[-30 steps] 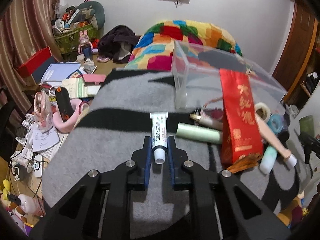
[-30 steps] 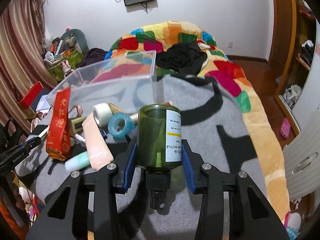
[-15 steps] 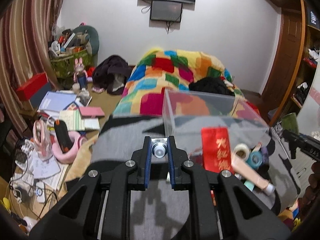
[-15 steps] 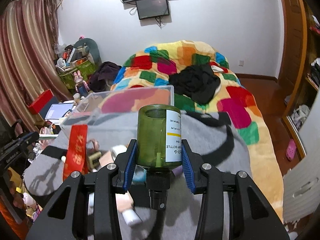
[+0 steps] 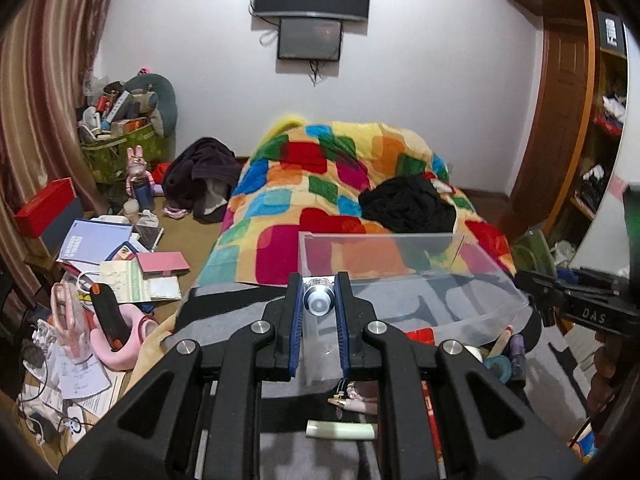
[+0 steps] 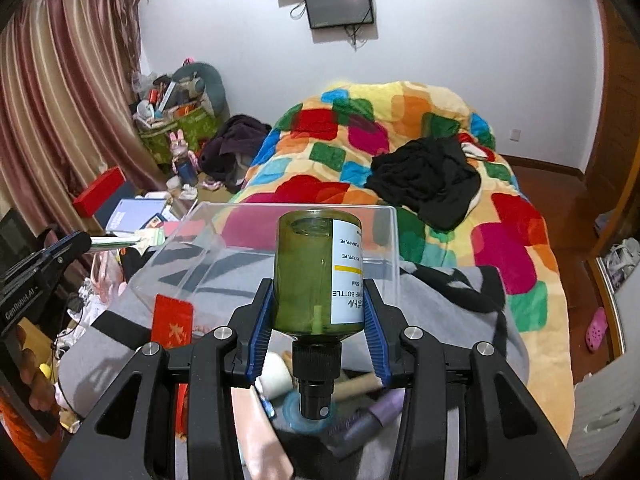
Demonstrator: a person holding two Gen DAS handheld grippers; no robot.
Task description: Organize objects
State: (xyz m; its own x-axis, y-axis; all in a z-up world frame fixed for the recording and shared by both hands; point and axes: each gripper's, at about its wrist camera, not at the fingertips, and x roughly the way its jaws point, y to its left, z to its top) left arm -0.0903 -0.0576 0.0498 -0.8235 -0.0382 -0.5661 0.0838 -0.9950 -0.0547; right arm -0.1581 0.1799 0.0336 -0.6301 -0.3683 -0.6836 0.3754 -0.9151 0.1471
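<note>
Gripping a tube and a green bottle, both grippers face the clear bin amid clutter.

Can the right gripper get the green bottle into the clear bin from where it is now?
Probably yes. The right gripper is shut on the green pump bottle, and the clear plastic bin sits just ahead with its top open and nothing visible inside. Only its near wall has to be cleared.

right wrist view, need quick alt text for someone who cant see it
The right gripper clamps a green pump bottle, pump end toward the camera, in front of an empty clear plastic bin on a grey blanket. Small toiletries lie below; a patchwork quilt lies behind.
</note>
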